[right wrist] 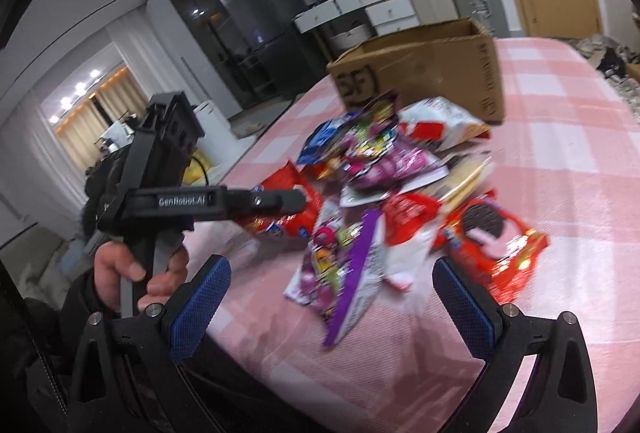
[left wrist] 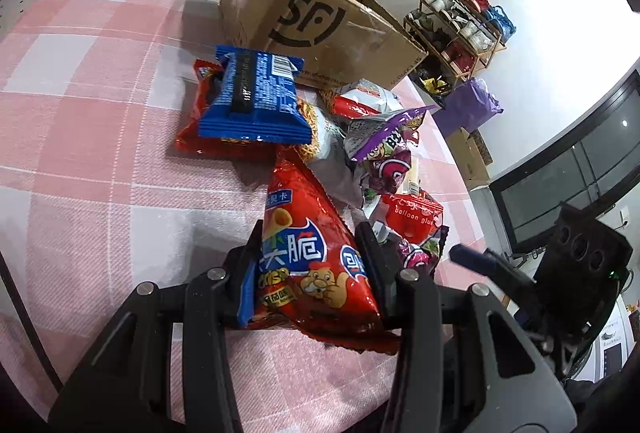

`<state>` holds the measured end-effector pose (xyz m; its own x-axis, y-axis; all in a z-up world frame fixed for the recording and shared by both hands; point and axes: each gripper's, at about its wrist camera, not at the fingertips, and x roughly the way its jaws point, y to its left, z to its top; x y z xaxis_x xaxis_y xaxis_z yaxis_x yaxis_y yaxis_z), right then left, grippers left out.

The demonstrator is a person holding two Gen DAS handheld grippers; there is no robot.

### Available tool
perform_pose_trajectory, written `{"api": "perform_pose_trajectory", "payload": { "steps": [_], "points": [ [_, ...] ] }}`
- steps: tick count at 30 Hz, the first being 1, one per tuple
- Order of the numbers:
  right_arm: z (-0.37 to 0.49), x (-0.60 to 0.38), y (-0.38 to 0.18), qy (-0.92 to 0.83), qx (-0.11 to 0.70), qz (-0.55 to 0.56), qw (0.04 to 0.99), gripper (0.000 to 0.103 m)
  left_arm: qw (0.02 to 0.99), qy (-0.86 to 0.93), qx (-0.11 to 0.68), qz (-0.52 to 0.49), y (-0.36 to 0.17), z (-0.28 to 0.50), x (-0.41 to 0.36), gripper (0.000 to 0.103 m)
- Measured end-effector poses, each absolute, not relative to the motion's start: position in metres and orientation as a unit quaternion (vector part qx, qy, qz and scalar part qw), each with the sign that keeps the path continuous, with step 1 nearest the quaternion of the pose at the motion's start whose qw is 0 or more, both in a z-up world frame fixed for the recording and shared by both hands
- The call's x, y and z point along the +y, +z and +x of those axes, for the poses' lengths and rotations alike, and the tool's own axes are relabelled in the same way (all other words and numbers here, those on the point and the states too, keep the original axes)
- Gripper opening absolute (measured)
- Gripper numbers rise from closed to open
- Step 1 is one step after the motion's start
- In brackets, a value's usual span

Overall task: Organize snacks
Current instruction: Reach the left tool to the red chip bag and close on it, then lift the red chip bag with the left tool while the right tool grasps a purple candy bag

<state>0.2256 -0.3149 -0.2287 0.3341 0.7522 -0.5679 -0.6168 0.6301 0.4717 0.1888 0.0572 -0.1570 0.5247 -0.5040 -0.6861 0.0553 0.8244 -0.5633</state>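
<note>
My left gripper (left wrist: 310, 257) is shut on a red crisps bag (left wrist: 312, 253) at the near edge of a pile of snacks on the pink checked cloth (left wrist: 100, 113). Behind it lie a blue wrapper (left wrist: 256, 97) on another red bag, a white-and-red bag (left wrist: 368, 99) and purple candy bags (left wrist: 384, 149). An open cardboard box (left wrist: 320, 21) stands behind the pile. My right gripper (right wrist: 332, 297) is open and empty above the cloth, just short of a purple bag (right wrist: 348, 273). A red cookie pack (right wrist: 492, 237) lies to its right. The left gripper (right wrist: 280, 201) shows there from the side.
The box also shows in the right wrist view (right wrist: 424, 69) at the far end of the table. A shelf of cups (left wrist: 460, 21) and a purple bag (left wrist: 468, 105) stand beyond the table's right edge. Cabinets and a fridge (right wrist: 256, 29) stand behind.
</note>
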Motion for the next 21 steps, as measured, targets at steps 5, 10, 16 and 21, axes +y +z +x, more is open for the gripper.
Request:
{"api": "perform_pose_trajectory", "payload": {
  "steps": [5, 10, 16, 21],
  "points": [
    [0.222, -0.303, -0.234, 0.436, 0.410, 0.083, 0.797, 0.103, 0.842, -0.162, 0.448, -0.251, -0.151, 0.160, 0.088, 0.040],
    [0.226, -0.296, -0.245, 0.446, 0.434, 0.096, 0.777, 0.103, 0.845, -0.146, 0.445, -0.258, -0.154, 0.136, 0.106, 0.040],
    [0.241, -0.287, -0.266, 0.451, 0.473, 0.128, 0.746, 0.103, 0.845, -0.136, 0.443, -0.266, -0.170, 0.113, 0.129, 0.040],
    [0.252, -0.280, -0.269, 0.452, 0.477, 0.137, 0.741, 0.103, 0.842, -0.130, 0.449, -0.270, -0.181, 0.106, 0.138, 0.040]
  ]
}}
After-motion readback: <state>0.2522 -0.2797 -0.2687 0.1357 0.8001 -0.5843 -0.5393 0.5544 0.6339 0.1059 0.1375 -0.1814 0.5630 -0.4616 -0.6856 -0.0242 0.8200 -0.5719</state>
